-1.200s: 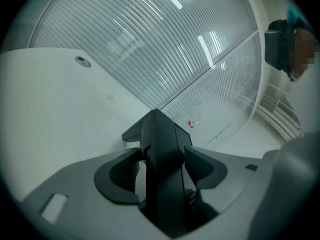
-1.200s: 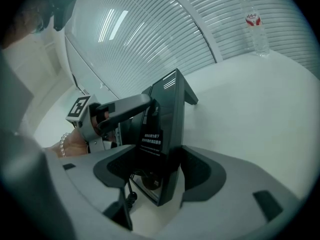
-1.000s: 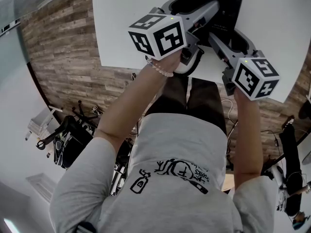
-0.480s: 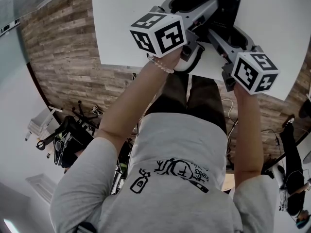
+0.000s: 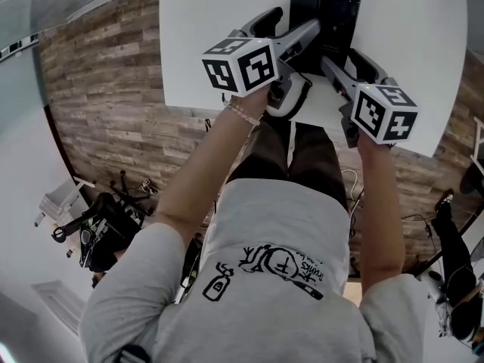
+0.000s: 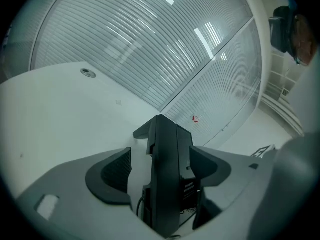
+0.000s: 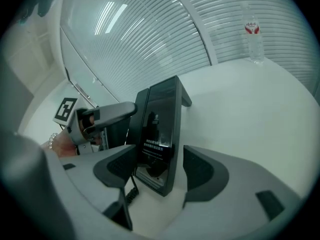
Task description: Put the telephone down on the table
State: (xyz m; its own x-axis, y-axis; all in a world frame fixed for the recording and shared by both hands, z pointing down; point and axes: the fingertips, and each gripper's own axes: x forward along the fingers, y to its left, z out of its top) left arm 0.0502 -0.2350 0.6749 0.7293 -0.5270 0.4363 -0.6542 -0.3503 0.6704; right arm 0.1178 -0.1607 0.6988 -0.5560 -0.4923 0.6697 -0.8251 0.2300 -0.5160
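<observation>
The black telephone (image 5: 327, 17) is on the white table (image 5: 204, 36), between both grippers. In the left gripper view the telephone (image 6: 167, 159) shows edge-on between the jaws of my left gripper (image 6: 162, 168). Those jaws have just been opening and now stand open: bare table shows beside the left pad (image 6: 114, 170). In the right gripper view the telephone (image 7: 160, 134) stands steeply, its lower edge at the table top. My right gripper (image 7: 160, 168) is open around it, with a gap on each side. A coiled cord (image 7: 131, 194) hangs below it.
A water bottle (image 7: 252, 31) with a red label stands far back on the table (image 7: 260, 109). The left gripper (image 7: 102, 115) and its hand show beyond the telephone in the right gripper view. Walls of slatted blinds rise behind the table. Wood floor and gear lie below its near edge.
The whole scene sits a little lower in the head view, so more of the table and telephone shows. Both grippers stay at the telephone and have hardly shifted against it.
</observation>
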